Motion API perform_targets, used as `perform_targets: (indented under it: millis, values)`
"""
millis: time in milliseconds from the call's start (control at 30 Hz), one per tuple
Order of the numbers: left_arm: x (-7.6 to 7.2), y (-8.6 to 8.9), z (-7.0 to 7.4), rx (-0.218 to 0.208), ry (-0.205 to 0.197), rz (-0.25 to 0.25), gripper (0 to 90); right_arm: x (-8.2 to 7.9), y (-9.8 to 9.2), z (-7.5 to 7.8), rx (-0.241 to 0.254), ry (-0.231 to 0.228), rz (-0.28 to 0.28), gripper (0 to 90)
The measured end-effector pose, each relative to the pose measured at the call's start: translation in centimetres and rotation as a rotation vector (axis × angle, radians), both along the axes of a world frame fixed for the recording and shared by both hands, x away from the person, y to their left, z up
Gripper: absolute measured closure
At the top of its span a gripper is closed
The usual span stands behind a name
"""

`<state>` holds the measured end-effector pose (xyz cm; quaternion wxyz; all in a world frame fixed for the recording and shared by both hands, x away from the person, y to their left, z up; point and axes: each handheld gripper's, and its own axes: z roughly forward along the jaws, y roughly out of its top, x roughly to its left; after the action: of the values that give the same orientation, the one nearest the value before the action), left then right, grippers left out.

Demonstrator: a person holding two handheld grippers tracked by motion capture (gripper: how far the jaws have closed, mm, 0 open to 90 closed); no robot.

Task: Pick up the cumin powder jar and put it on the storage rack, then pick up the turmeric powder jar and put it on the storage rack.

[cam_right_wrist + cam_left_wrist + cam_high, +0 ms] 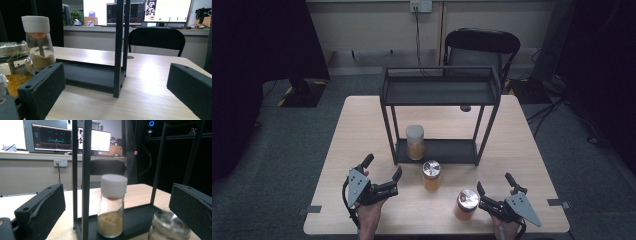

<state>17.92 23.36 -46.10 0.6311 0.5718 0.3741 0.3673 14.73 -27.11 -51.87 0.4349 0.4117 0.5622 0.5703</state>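
Observation:
A black two-tier metal rack stands at the middle of the wooden table. On its lower shelf, at the left, a white-capped jar of tan powder stands upright. Two metal-lidded jars with orange contents stand on the table in front: one just before the rack, the other nearer the front edge. My left gripper is open, left of the middle jar, holding nothing. My right gripper is open just right of the front jar. In the left gripper view the white-capped jar sits behind a rack post.
A black folding chair stands behind the table's far edge. A wall socket with a cable is on the back wall. Dark stands flank the table on the floor. The rack's top shelf is bare.

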Motion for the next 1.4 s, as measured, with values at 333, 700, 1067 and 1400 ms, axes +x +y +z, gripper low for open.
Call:
perform_targets:
  millis: [333,700,1067,1400]
  values:
    - [-0.3,0.0,-3.5,-0.006,0.017,0.026,0.0,0.0,0.0,0.0,0.000,0.001,-0.003,1.1]
    - [0.0,-0.6,-5.4,0.045,0.028,0.026,0.3,0.0,0.0,0.0,0.004,0.003,-0.002,1.1]
    - [0.2,-0.9,-5.1,0.069,0.045,0.030,0.2,0.0,0.0,0.1,0.010,0.008,-0.005,1.1]
    - [0.0,-0.9,-5.4,0.064,0.030,0.037,0.3,0.0,0.0,0.1,0.013,0.009,-0.007,1.1]
